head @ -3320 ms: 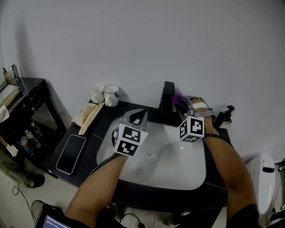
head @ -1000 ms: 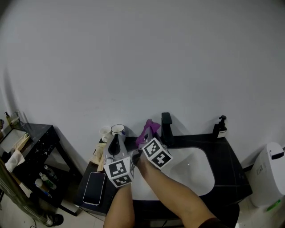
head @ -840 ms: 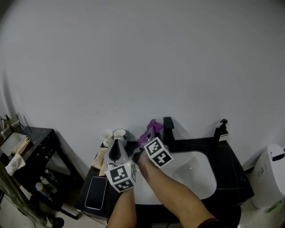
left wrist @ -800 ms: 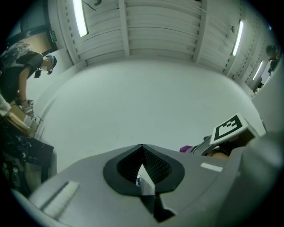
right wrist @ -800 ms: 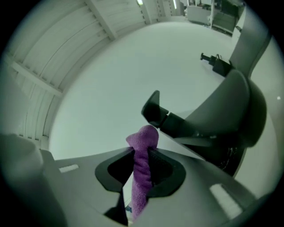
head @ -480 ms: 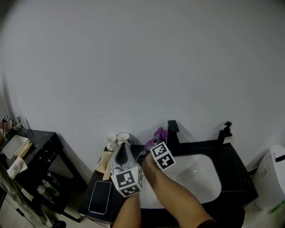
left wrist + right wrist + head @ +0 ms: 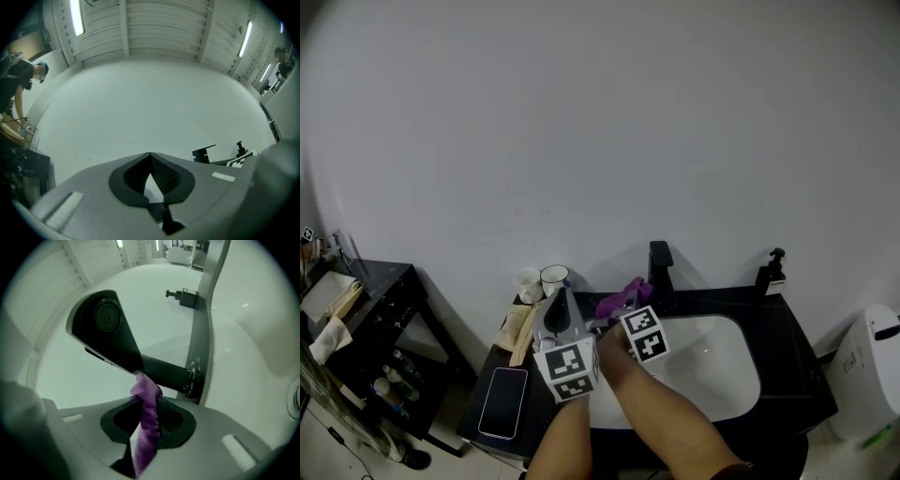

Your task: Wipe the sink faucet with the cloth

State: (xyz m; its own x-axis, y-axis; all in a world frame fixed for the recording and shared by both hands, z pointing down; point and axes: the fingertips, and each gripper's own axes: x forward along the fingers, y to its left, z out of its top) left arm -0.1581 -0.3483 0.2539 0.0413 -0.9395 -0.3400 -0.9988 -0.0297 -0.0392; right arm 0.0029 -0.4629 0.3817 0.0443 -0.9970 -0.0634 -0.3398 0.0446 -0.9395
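In the head view, the left gripper is held just beside the right gripper, over the left part of the white sink. The purple cloth is seen at the right gripper's tip, with the black faucet at 1 o'clock from it.

In the left gripper view, the jaws are pressed together with nothing between them.

In the right gripper view, the cloth is pinched between the jaws. Its top is met by the faucet at 12 o'clock.
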